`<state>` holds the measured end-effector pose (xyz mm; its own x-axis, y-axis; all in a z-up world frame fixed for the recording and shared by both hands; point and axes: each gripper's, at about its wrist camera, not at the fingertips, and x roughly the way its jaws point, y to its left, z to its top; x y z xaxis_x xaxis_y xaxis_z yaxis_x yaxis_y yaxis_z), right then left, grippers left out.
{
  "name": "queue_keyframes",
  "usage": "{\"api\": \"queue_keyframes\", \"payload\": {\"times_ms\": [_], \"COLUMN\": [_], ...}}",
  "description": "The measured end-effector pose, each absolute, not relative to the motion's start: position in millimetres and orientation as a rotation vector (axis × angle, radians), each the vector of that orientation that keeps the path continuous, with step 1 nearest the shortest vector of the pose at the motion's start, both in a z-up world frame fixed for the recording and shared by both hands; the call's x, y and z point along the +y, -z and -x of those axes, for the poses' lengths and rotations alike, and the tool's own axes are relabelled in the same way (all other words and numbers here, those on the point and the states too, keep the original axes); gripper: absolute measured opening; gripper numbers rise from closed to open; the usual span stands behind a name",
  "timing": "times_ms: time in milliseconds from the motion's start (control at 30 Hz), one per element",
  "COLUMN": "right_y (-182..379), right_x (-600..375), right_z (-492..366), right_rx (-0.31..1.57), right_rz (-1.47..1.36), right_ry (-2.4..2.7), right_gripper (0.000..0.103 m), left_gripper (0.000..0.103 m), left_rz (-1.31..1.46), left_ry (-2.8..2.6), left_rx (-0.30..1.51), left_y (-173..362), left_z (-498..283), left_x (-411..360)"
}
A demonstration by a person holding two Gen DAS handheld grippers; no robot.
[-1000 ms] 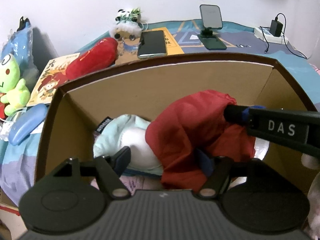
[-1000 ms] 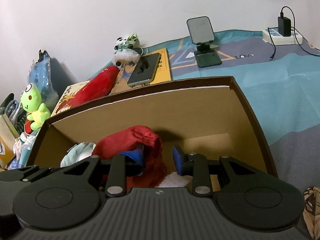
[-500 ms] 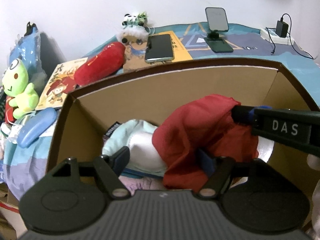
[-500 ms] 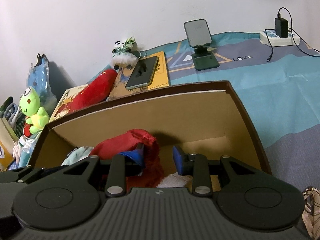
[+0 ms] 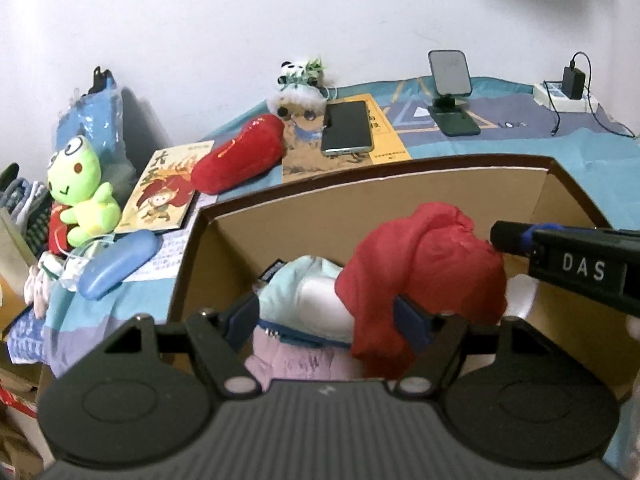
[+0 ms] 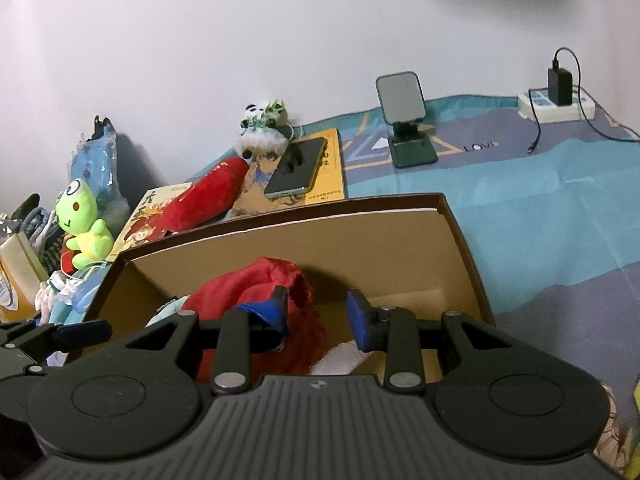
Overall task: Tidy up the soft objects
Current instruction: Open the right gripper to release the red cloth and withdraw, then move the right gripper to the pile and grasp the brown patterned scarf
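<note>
A brown cardboard box [image 5: 384, 196] holds a red cloth [image 5: 424, 268], a pale blue-and-white soft item [image 5: 308, 292] and a pink one [image 5: 296, 360]. My left gripper [image 5: 326, 316] is open above the box, its right finger touching the red cloth. My right gripper [image 6: 318, 312] is open over the box [image 6: 360, 236], its left finger against the red cloth [image 6: 256, 292]; it enters the left wrist view from the right [image 5: 560, 260]. A red plush [image 5: 240, 156], a green frog plush [image 5: 80, 188] and a small panda plush [image 5: 300, 88] lie outside the box.
The box sits on a blue patterned bedcover [image 6: 560, 208] against a white wall. Beyond it lie books with a phone [image 5: 348, 128] on top, a phone stand [image 5: 452, 92] and a power strip with charger [image 5: 568, 92]. A blue case [image 5: 116, 264] and clutter lie at left.
Both grippers have risen and drawn back from the box, so more of the bed shows. The red cloth stays in the box; both grippers remain open.
</note>
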<state>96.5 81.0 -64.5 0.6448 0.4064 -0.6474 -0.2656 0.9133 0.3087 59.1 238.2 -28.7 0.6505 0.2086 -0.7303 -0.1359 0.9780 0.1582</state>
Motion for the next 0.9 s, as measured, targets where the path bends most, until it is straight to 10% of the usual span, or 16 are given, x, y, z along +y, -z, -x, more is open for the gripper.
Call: {"api": "queue_keyframes", "payload": {"times_ms": [900], "right_y": [36], "right_x": [28], "right_z": [-12], "right_rx": [0.769], "right_rz": [-0.216], "right_ry": [-0.591], "right_gripper": [0.016], "left_gripper": [0.082], "left_rz": [-0.004], "left_ry": [-0.216], "left_rx": [0.835], "left_y": [-5], "left_z": [41], "left_x": [192]}}
